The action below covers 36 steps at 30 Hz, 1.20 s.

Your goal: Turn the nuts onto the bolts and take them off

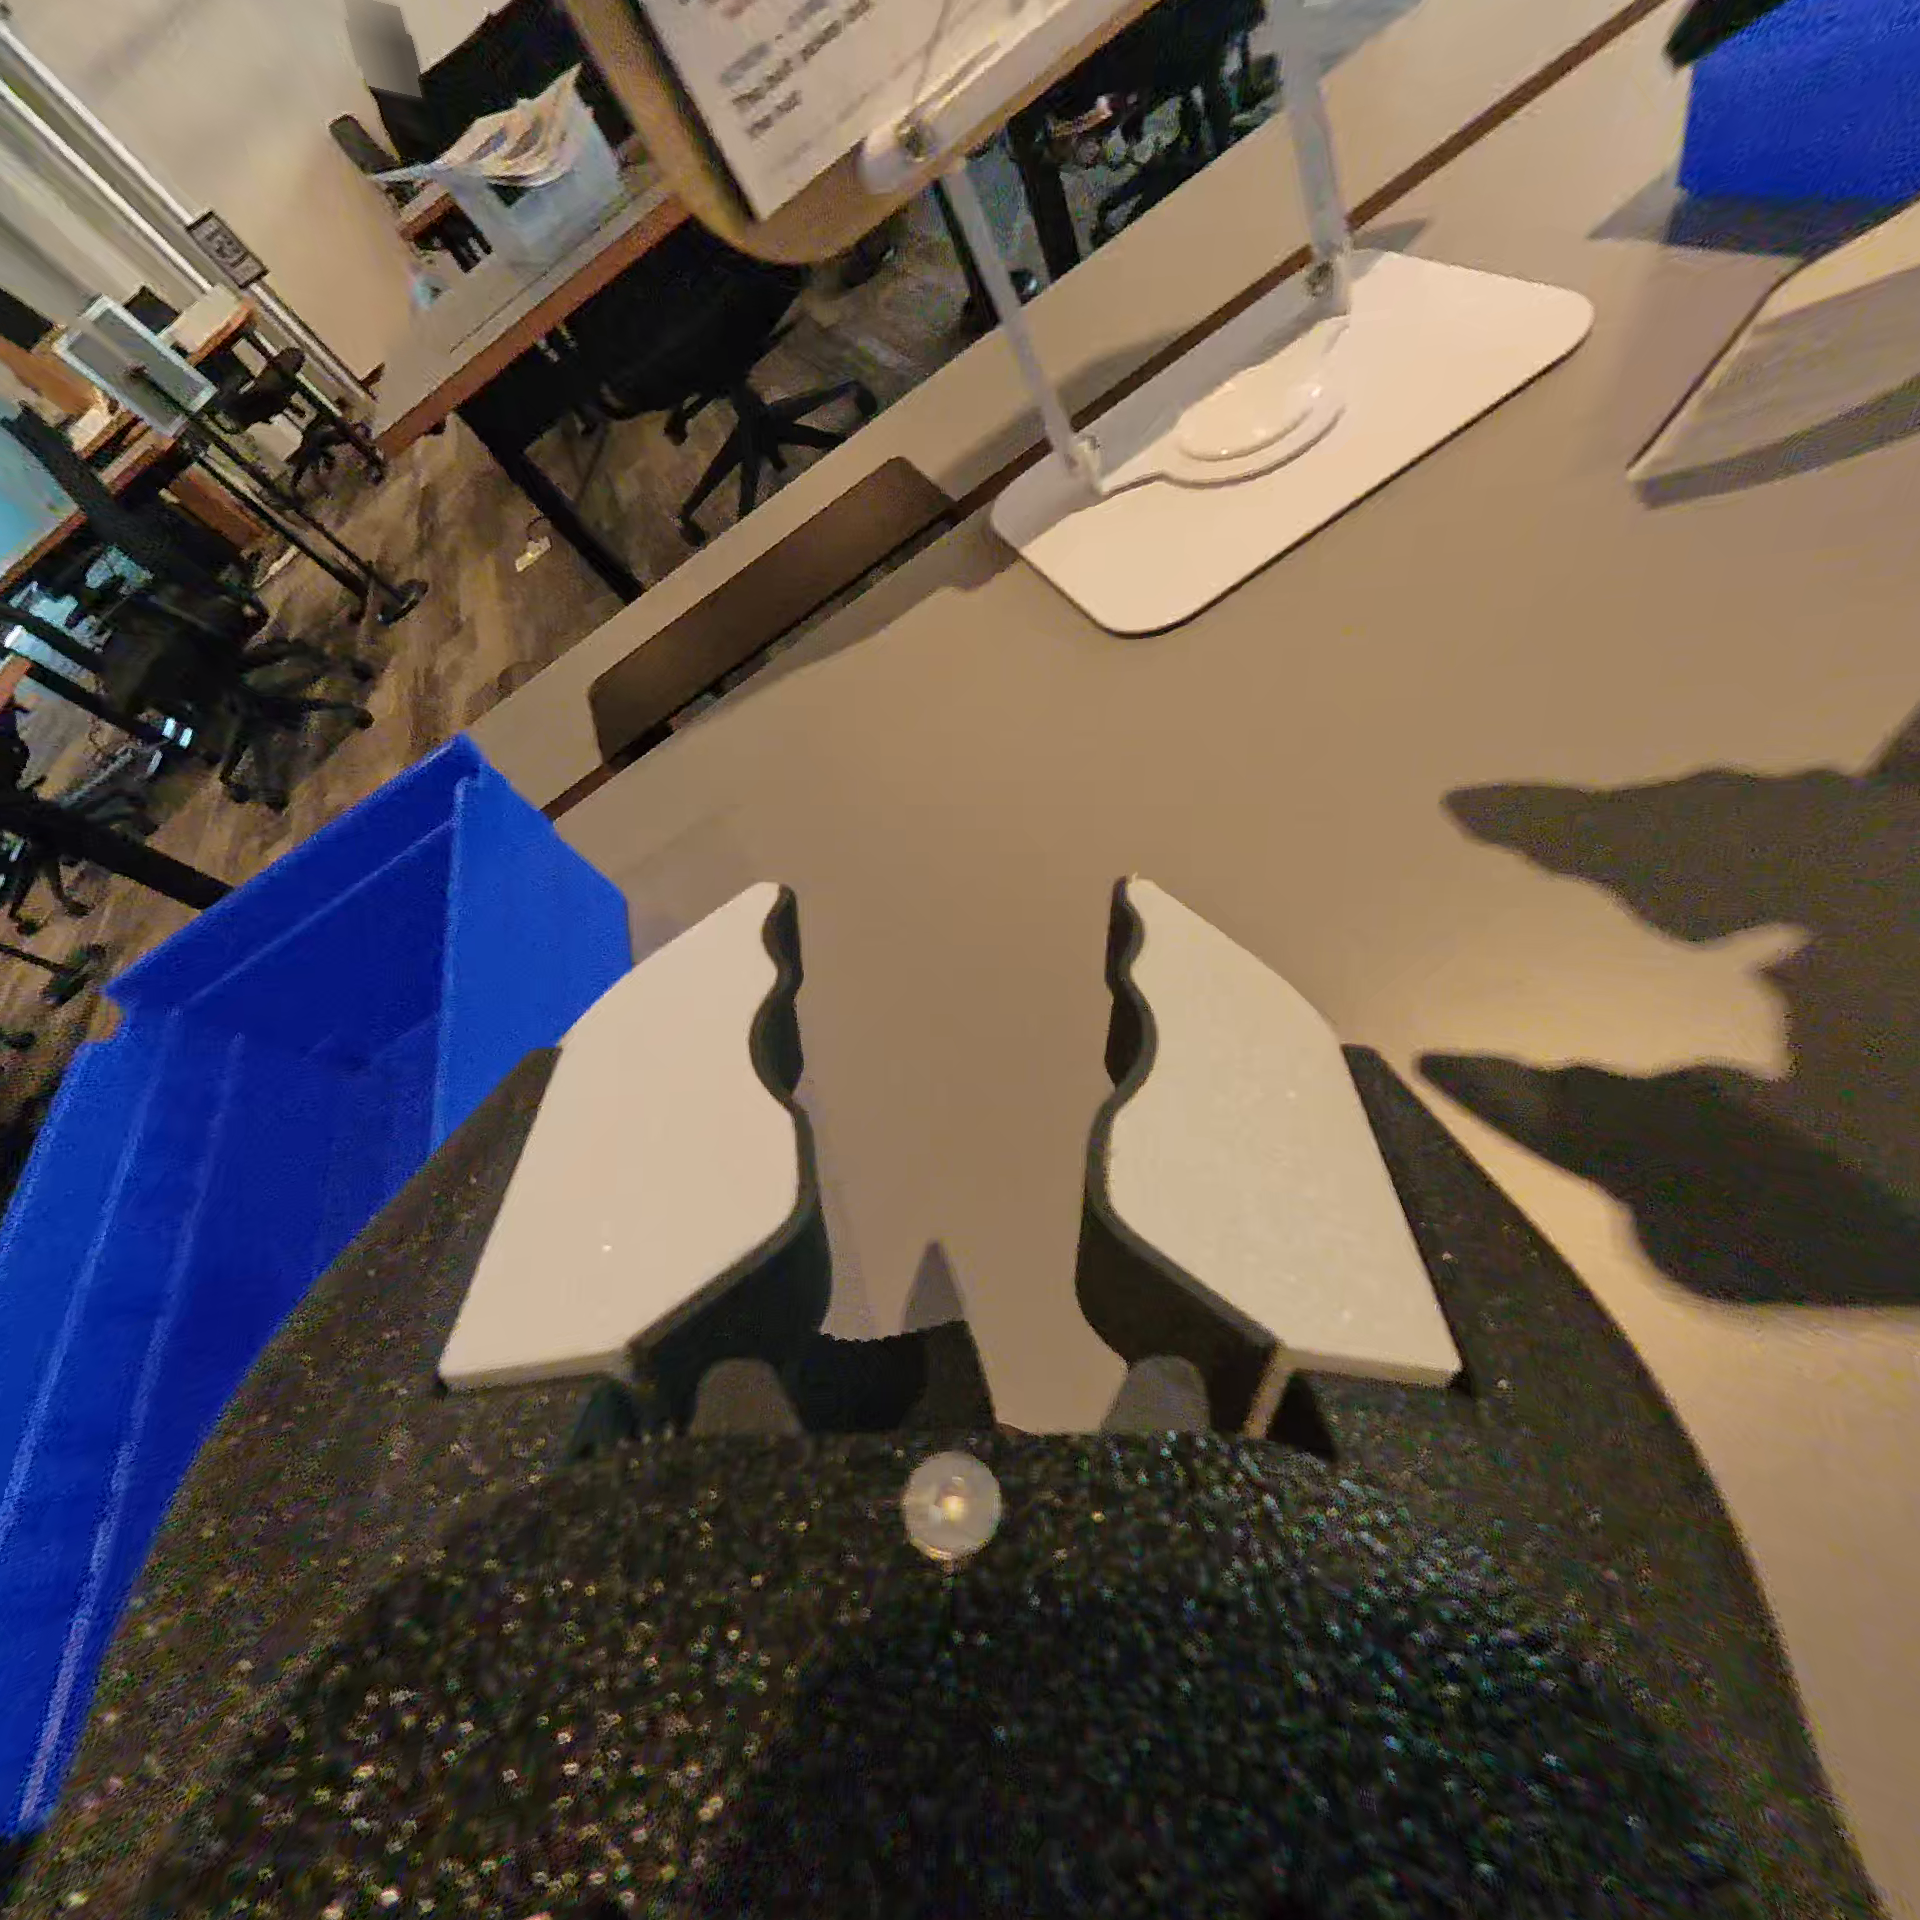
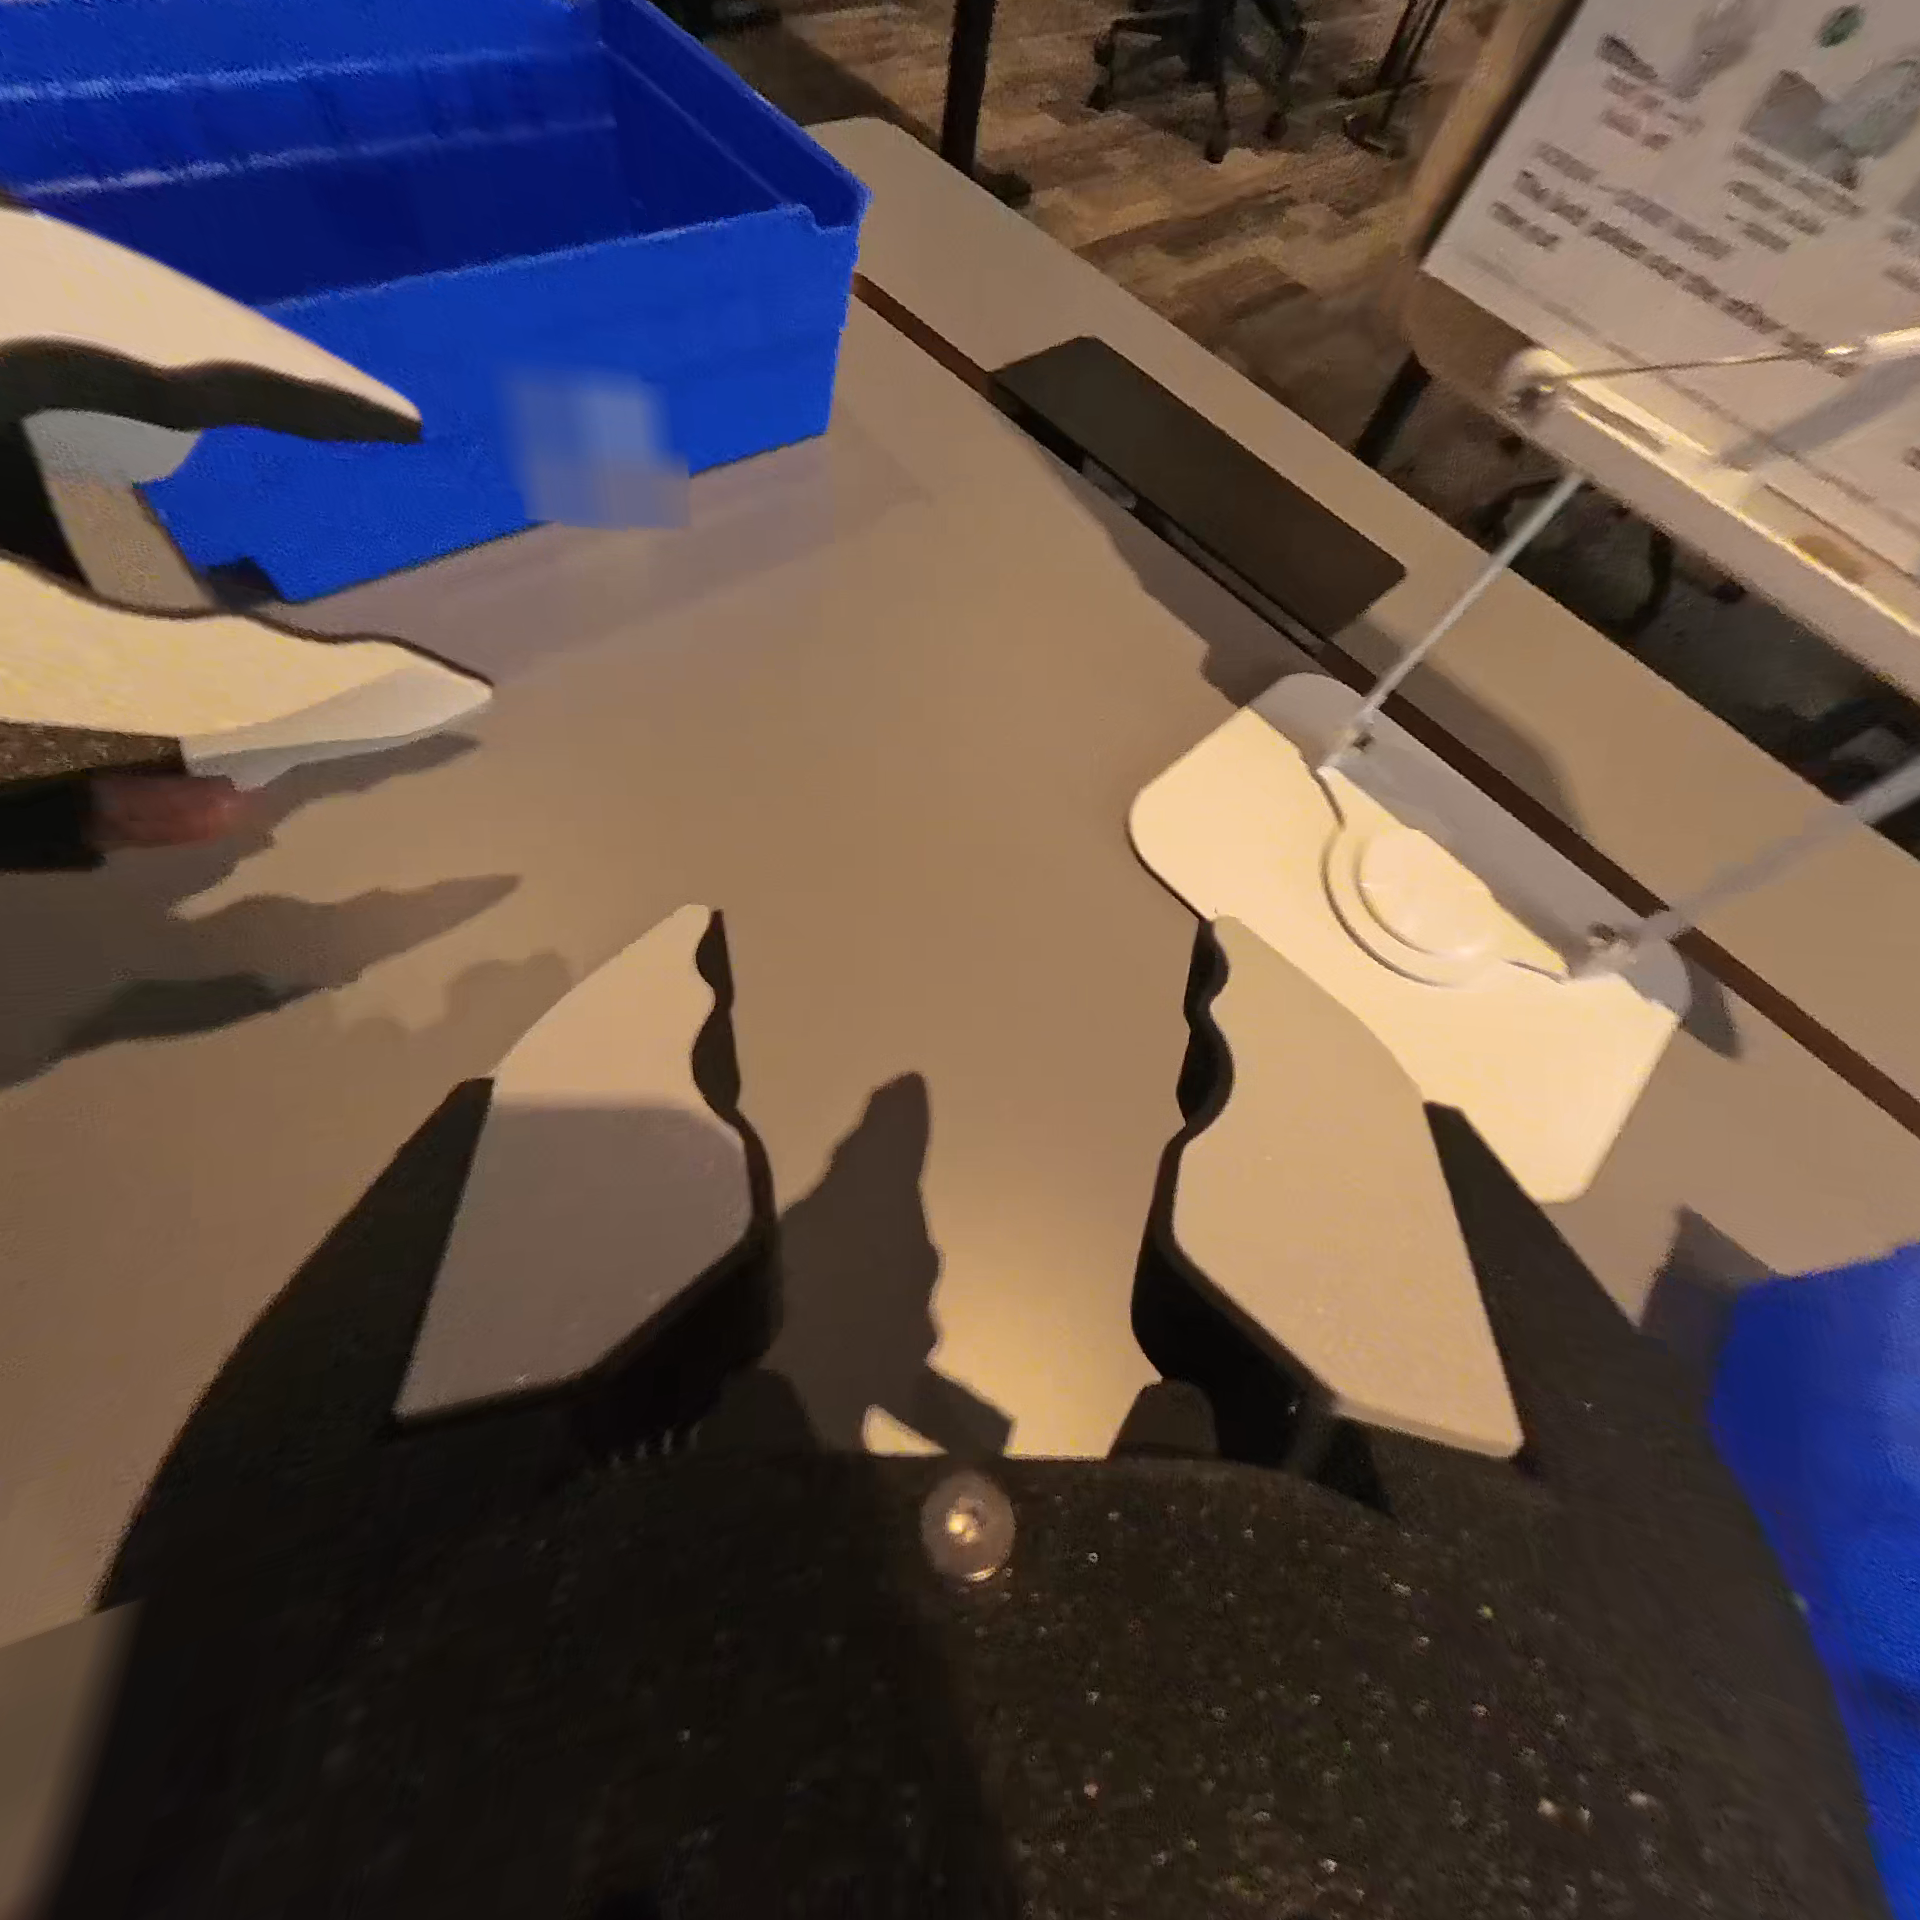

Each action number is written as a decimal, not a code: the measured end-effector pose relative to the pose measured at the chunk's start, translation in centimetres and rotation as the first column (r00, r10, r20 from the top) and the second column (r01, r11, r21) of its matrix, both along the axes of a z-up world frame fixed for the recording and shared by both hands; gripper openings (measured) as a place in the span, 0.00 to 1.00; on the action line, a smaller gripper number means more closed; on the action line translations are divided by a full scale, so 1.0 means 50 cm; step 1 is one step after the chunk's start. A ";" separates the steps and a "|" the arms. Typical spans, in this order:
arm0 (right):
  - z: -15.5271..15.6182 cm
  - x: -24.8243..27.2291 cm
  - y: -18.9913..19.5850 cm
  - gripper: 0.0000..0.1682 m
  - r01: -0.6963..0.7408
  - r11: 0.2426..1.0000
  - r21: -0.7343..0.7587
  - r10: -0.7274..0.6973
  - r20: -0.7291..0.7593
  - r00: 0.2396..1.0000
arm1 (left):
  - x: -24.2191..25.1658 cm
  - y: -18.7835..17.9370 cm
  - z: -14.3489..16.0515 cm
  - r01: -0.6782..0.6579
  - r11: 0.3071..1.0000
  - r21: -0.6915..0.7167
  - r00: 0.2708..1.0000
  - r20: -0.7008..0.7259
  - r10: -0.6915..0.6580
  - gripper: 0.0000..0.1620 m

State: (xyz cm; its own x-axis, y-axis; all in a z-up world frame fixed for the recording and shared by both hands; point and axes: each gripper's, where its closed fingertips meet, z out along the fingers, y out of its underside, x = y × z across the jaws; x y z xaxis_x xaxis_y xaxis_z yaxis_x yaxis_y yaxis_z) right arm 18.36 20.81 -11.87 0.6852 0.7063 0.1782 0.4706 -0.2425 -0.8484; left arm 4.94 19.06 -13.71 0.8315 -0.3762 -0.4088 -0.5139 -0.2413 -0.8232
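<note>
No nut or bolt shows in either view. My left gripper [image 1: 954, 896] is open and empty, held over the bare beige table [image 1: 1195, 790], with a blue bin [image 1: 291, 1049] close on its left. My right gripper [image 2: 956, 930] is open and empty over the same table [image 2: 883, 748]. The left gripper also shows at the left edge of the right wrist view [image 2: 452, 556], open, in front of a blue divided bin [image 2: 499, 239]. The inside of that bin is blurred.
A white stand base [image 1: 1320, 436] with thin white arms sits on the table ahead; it also shows in the right wrist view [image 2: 1403, 935]. A second blue bin [image 1: 1808, 104] stands far right, and its edge [image 2: 1829, 1507] is near my right gripper. A dark cable hatch [image 2: 1195, 478] lies at the table's rear edge.
</note>
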 end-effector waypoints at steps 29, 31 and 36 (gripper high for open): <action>0.083 -0.450 -0.003 0.37 -0.442 0.895 -0.060 0.443 0.001 0.897 | -0.300 -0.096 -0.007 0.011 1.000 -0.014 0.890 0.455 -0.004 0.28; 0.108 -0.522 -0.015 0.33 -0.584 0.806 -0.095 0.590 0.055 0.805 | -0.378 -0.105 0.000 -0.033 0.999 0.031 0.869 0.495 0.013 0.28; 0.054 -0.666 -0.032 0.19 -0.801 0.452 -0.392 0.891 0.236 0.388 | -0.532 -0.119 -0.001 -0.138 0.988 0.074 0.792 0.608 0.065 0.28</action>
State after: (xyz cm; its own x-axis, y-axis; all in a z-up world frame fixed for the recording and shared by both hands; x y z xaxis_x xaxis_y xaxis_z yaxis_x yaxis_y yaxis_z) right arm -14.95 19.20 -9.15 -0.3813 0.9234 0.0435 0.7634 0.3411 -0.5486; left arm -21.65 13.13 -13.76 0.9534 -0.2594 0.1542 0.1165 -0.1550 -0.9810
